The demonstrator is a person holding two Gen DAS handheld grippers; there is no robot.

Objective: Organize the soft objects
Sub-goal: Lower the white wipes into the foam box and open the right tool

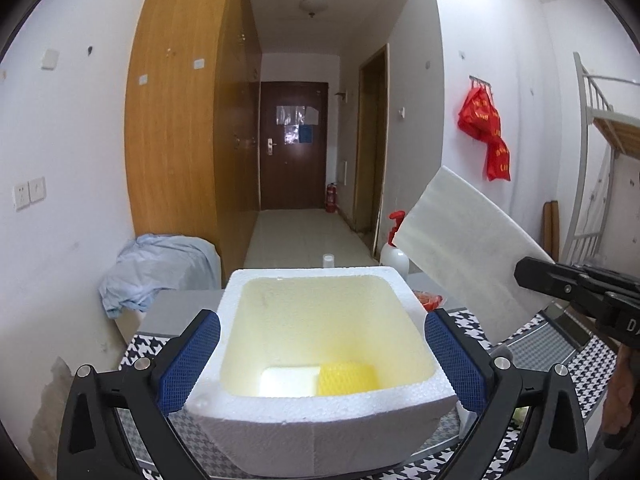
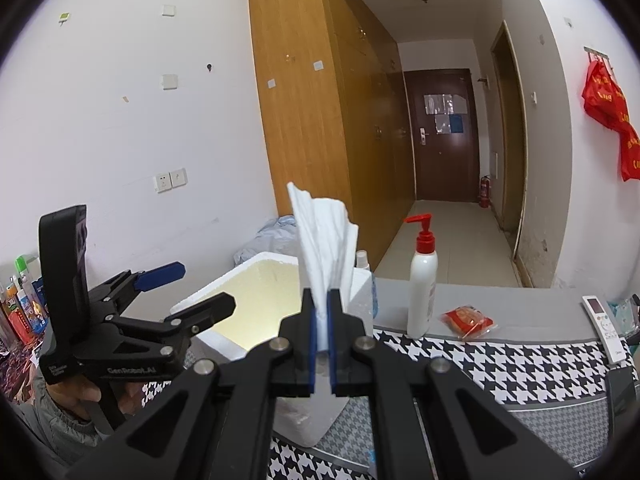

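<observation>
Left wrist view: the left hand-held gripper (image 1: pixel 322 364) stood released, its blue pads either side of the white foam box (image 1: pixel 320 412) and apparently clear of the walls. A white block (image 1: pixel 290 380) and a yellow sponge (image 1: pixel 348 378) lay together on the box floor at its near end. To the right, the right hand-held gripper (image 1: pixel 560 284) held a white sheet (image 1: pixel 468 248) above the surface (image 1: pixel 552 344).

Right wrist view: the right hand-held gripper (image 2: pixel 322 320) was clenched on the sheet's (image 2: pixel 326 240) lower edge, the sheet standing upright just right of the box (image 2: pixel 248 292).

Judgement: the step in hand was stowing the sheet. The next move called for carrying it left over the opening, lowering, then releasing.
</observation>
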